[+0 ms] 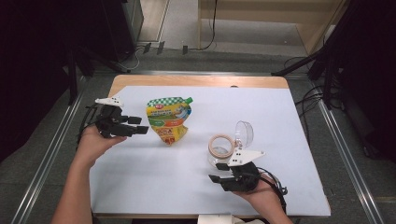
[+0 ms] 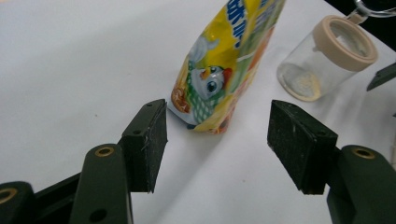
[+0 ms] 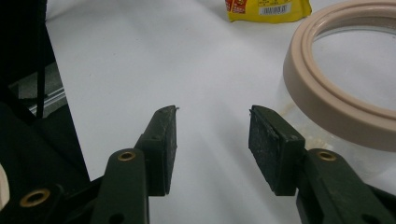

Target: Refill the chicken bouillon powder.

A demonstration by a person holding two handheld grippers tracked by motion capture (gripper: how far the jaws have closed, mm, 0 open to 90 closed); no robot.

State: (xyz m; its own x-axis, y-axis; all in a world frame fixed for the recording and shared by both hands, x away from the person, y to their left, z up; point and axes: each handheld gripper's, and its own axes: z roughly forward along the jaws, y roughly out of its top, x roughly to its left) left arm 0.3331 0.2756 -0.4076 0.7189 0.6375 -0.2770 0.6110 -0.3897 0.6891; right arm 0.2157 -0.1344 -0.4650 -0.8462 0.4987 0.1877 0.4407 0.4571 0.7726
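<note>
Both pairs of jaws are held apart with nothing between them. The left gripper (image 1: 140, 126) is pointed at the pouch (image 1: 169, 118), which stands on the white sheet (image 1: 140, 177) just beyond the open tips; in the left gripper view the pouch (image 2: 224, 70) is seen ahead of the gap, its lower corner closest, not yet between the pads (image 2: 149, 144). The right gripper (image 1: 218, 179) is held near the jar (image 1: 221, 150), just beside it and not touching; in the right gripper view the jar's beige rim (image 3: 336, 93) lies to the right of the open jaws, outside them. The jar's clear lid (image 1: 245, 133) is swung open behind it.

The pouch is judged to be light, soft and crinkly, with a glossy film that may slip under the pads. Its body can be expected to buckle if squeezed hard, and its contents to shift. A hold across the narrower lower part, or on a flat side seam where the film is doubled and stiffer, would likely be firmest. The green spout corner (image 1: 188, 100) at the top is best left free, probably for pouring. The jar appears rigid and clear, possibly smooth, and could tip if nudged at its rim.
</note>
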